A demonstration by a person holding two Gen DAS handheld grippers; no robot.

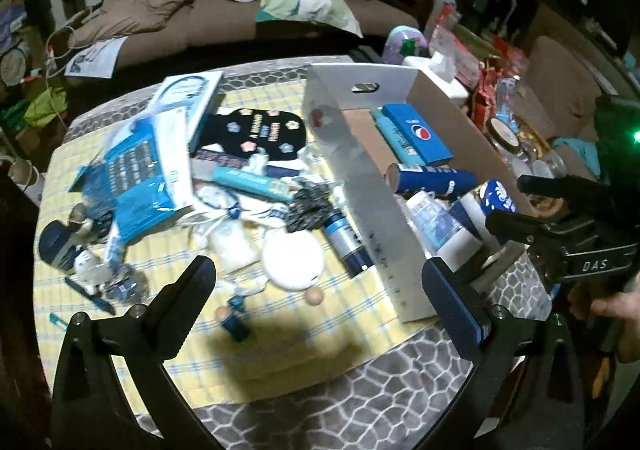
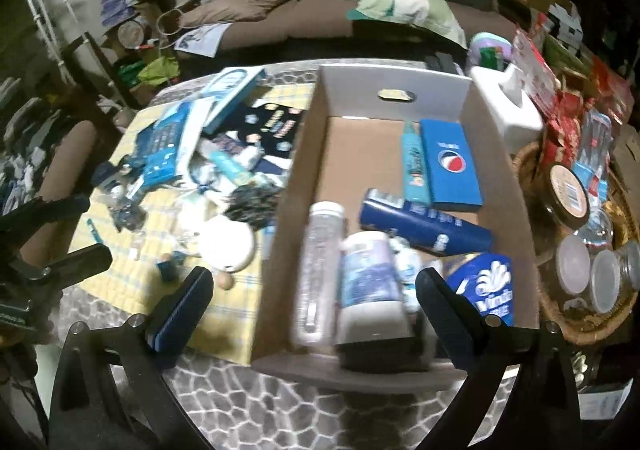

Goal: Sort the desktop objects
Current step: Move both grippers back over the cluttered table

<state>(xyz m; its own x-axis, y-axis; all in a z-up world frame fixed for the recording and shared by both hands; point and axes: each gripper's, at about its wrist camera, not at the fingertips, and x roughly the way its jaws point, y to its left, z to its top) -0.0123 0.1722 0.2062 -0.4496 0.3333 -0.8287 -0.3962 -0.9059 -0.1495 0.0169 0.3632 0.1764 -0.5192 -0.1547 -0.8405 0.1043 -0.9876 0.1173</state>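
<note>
A cardboard box [image 2: 304, 153] stands on the table's right half and holds a blue Pepsi box [image 2: 450, 165], a dark blue tube [image 2: 428, 226], a clear bottle [image 2: 320, 266], a white jar [image 2: 370, 278] and a blue tissue pack [image 2: 486, 278]. It also shows in the left wrist view [image 1: 360, 177]. A pile of blue and white items [image 1: 160, 169] lies on the yellow mat [image 1: 280, 330], with a white round disc [image 1: 292, 260] and a blue-capped cylinder [image 1: 344, 242]. My left gripper [image 1: 320, 290] is open and empty above the mat. My right gripper [image 2: 316, 298] is open and empty over the box's near end; it also shows in the left wrist view [image 1: 516, 201].
A wicker basket [image 2: 532, 185] with jars and snacks stands right of the box. A white tissue box [image 2: 508, 105] is behind it. A brown sofa [image 1: 200, 1] with a pillow lies beyond the table. A chair [image 2: 68, 153] stands at the left.
</note>
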